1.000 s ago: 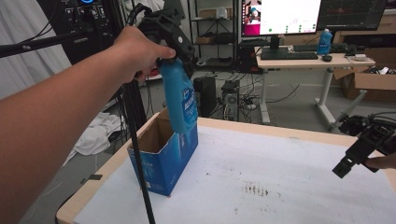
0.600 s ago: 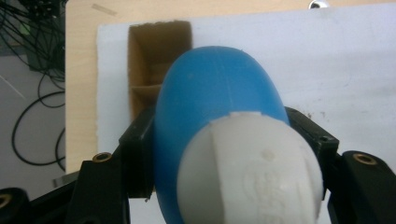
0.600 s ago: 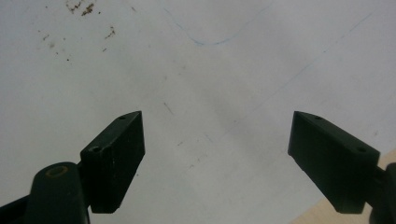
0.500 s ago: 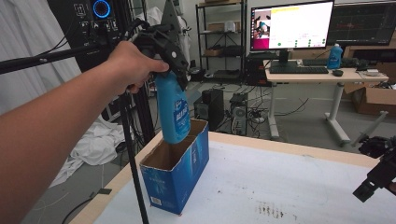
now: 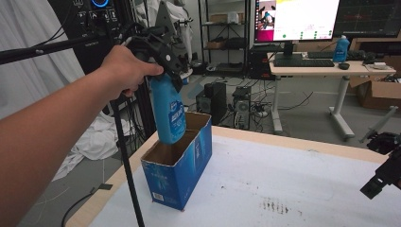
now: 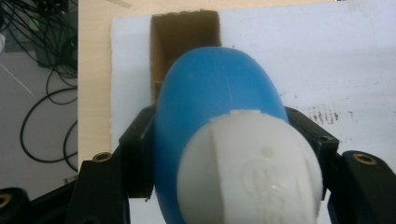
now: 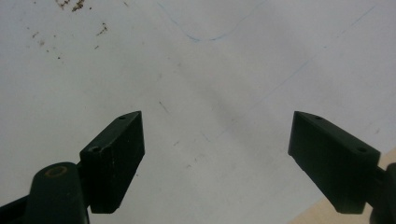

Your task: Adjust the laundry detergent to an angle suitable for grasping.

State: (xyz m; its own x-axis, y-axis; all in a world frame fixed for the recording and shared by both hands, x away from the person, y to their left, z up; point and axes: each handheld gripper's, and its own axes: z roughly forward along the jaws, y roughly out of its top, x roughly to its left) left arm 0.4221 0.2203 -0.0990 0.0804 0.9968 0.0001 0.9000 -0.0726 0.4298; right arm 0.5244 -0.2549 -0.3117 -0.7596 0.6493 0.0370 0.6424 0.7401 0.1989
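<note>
Your left gripper (image 5: pixel 163 71) is clamped on the blue bottle (image 5: pixel 168 109) just under its white cap (image 6: pixel 250 170). Bottle hangs upright, base just inside the open top of the blue cardboard box (image 5: pixel 178 168) at the table's (image 5: pixel 293 189) left edge. Your right gripper (image 7: pixel 217 163) is over bare tabletop, jaws spread wide, holding nothing.

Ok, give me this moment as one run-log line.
left gripper: shut on blue bottle | bottle: above open box | right gripper: open, empty
</note>
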